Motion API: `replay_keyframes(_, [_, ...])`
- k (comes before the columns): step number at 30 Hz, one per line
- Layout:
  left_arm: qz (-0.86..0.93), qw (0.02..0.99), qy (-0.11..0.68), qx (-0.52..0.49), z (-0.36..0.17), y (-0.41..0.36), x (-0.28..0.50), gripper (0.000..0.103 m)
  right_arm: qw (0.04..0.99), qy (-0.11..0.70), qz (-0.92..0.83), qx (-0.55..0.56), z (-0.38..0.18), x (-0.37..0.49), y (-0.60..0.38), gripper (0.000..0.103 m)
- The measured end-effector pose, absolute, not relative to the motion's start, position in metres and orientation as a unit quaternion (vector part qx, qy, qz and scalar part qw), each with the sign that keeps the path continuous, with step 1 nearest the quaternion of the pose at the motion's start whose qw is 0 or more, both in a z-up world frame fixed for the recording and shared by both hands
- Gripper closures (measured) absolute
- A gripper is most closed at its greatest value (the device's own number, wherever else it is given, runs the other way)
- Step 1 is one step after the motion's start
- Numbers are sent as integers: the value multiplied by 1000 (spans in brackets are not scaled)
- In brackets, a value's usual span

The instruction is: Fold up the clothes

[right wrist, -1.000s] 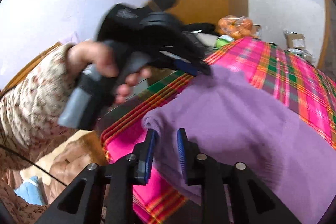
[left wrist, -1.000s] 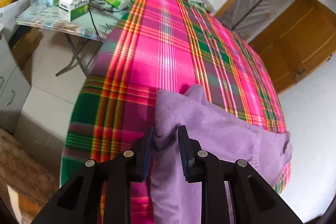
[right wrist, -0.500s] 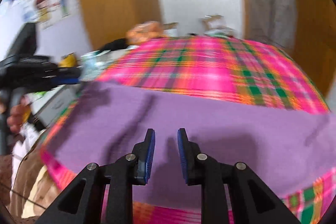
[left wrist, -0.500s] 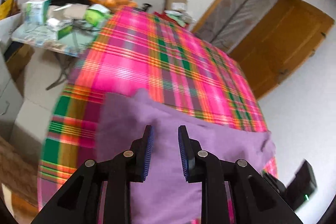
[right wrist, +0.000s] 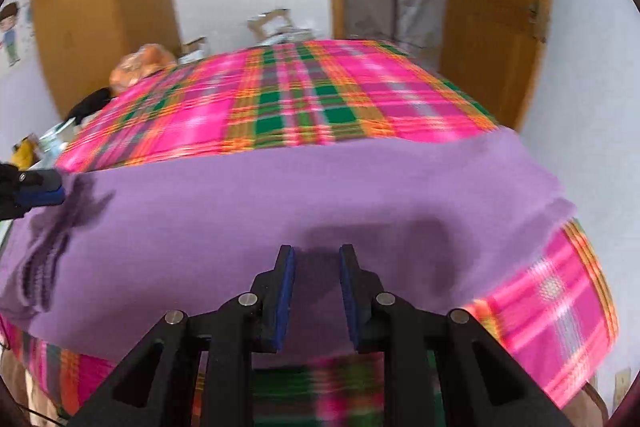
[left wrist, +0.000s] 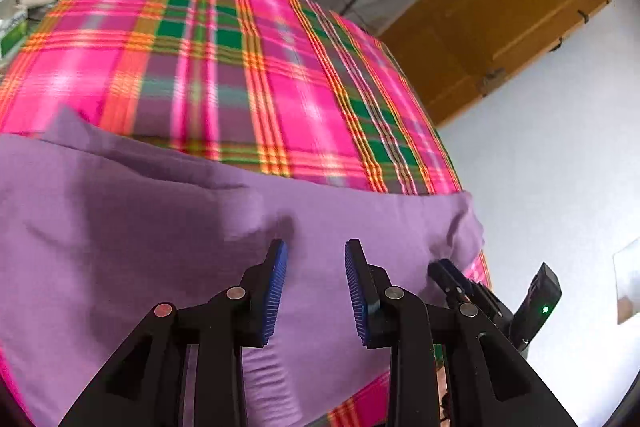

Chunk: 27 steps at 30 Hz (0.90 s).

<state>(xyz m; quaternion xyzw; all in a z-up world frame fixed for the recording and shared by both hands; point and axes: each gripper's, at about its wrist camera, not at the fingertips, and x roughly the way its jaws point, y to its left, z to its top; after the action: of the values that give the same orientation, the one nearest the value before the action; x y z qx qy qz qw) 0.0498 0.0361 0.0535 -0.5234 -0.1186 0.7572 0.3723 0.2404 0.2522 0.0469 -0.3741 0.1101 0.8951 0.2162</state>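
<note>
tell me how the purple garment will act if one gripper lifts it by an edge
The purple garment probably droops limp: it lies soft and creased at its corner. Its fuzzy knit likely grips the plaid cover, so pushing may bunch it, not slide it.

Home bedroom: plaid-covered bed (left wrist: 224,67), wooden door (left wrist: 492,27), cartoon wall stickers (right wrist: 10,27).

The left gripper (left wrist: 314,251) points forward with its blue-padded jaws parted and nothing between them, while the right gripper (right wrist: 316,255), seen low at its right side, likewise has its jaws apart and empty.
</note>
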Motion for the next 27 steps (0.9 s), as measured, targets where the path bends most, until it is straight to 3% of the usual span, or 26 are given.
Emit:
replay_keyframes(12, [719, 408, -78, -557, 27, 116, 52, 72, 315, 146, 866, -360, 47, 290, 326, 74])
replay_keyframes(27, [701, 421, -85, -570, 11, 146, 51, 71, 283, 287, 861, -311, 50, 286, 399, 73])
